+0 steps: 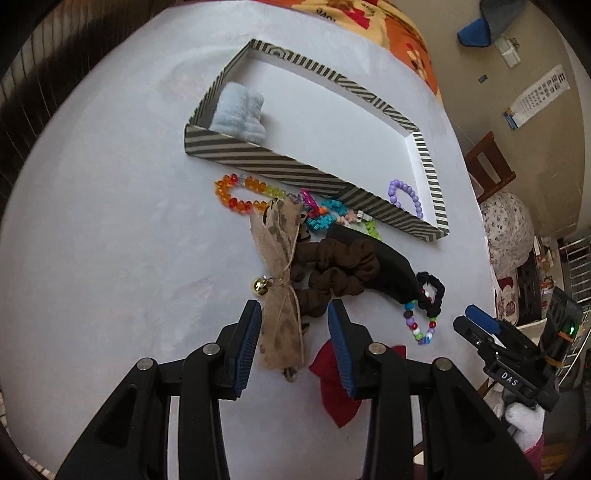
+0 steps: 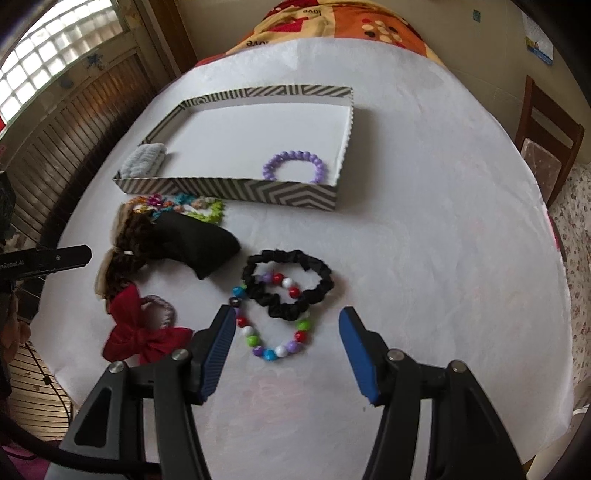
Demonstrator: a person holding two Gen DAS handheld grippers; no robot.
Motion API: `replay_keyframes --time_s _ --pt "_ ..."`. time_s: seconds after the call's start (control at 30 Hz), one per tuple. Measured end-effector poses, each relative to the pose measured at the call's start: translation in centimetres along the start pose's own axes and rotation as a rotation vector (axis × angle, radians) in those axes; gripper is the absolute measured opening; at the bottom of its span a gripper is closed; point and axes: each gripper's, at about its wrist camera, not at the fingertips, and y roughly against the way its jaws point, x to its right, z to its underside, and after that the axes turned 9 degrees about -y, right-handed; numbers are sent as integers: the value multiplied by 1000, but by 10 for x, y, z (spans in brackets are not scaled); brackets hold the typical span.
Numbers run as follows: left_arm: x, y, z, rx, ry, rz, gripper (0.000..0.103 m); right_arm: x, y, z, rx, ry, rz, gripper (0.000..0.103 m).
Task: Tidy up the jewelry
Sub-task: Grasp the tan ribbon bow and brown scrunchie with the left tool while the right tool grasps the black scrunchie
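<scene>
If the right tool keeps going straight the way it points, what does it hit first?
Probably the multicolor bead bracelet, lying just ahead between the open right tool's fingers, then the black scrunchie overlapping it. Depth is uncertain.

— What's my table (image 2: 424, 206) carrying?
— White cover; on it I see the striped tray (image 2: 236, 190), black scrunchie (image 2: 291, 278), multicolour bead bracelet (image 2: 275, 345), red bow (image 2: 142, 332), black pouch (image 2: 199, 245).

Home dining room: cloth-covered table (image 2: 424, 229), wooden chair (image 2: 546, 136), wall calendar (image 1: 535, 98), patterned blanket (image 2: 332, 22).
</scene>
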Motion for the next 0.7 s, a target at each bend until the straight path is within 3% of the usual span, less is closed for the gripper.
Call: replay_keyframes --time_s 0.17,0.23,0.63,0.7 --pt "-2 -18 -9 -34 17 0 29 11 -15 -10 5 -3 6 58" --pt "-1 -24 -11 -52 9 -15 29 13 -25 -16 -5 8 26 45" --pt "3 -42 -17 -76 -18 -73 29 11 -57 -27 -30 69 48 12" --pt "2 -43 -19 -66 -13 -71 24 9 -57 -27 -24 81 52 9"
